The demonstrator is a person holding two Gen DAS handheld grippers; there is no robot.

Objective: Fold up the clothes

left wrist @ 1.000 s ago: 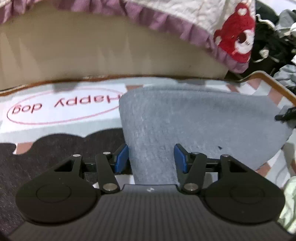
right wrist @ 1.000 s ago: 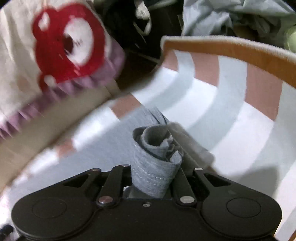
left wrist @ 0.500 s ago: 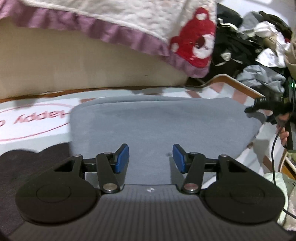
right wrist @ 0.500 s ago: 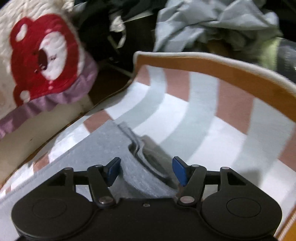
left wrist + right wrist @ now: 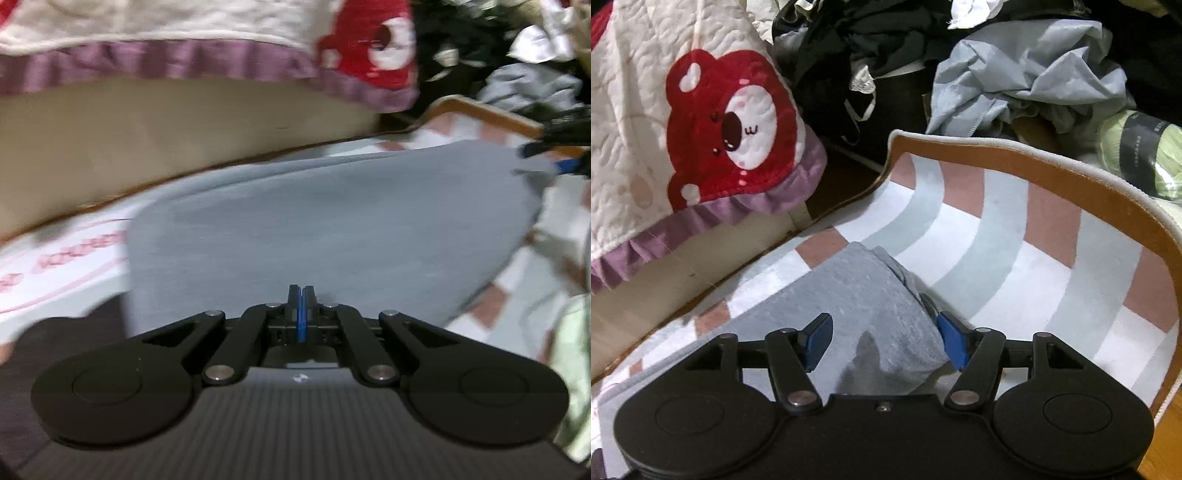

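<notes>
a: striped rug (image 5: 1004, 236) spreads over the floor, and the grey garment (image 5: 332, 229) lies flat on it, below the quilt (image 5: 635, 122) with the red bear.
b: and the left claw (image 5: 301, 295)?
a: just snapped closed, blue pads pressed together, nothing between them (picture's blurry).
b: right claw (image 5: 882, 336)?
a: spread apart over the garment's bunched end, pads clear of the cloth.

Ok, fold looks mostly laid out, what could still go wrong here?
The right gripper, open, hangs over the grey garment where layers bunch at its corner; that edge may spring loose. The left gripper is shut with no cloth seen between its pads, so a pull may move nothing. The clothes pile sits close.
</notes>
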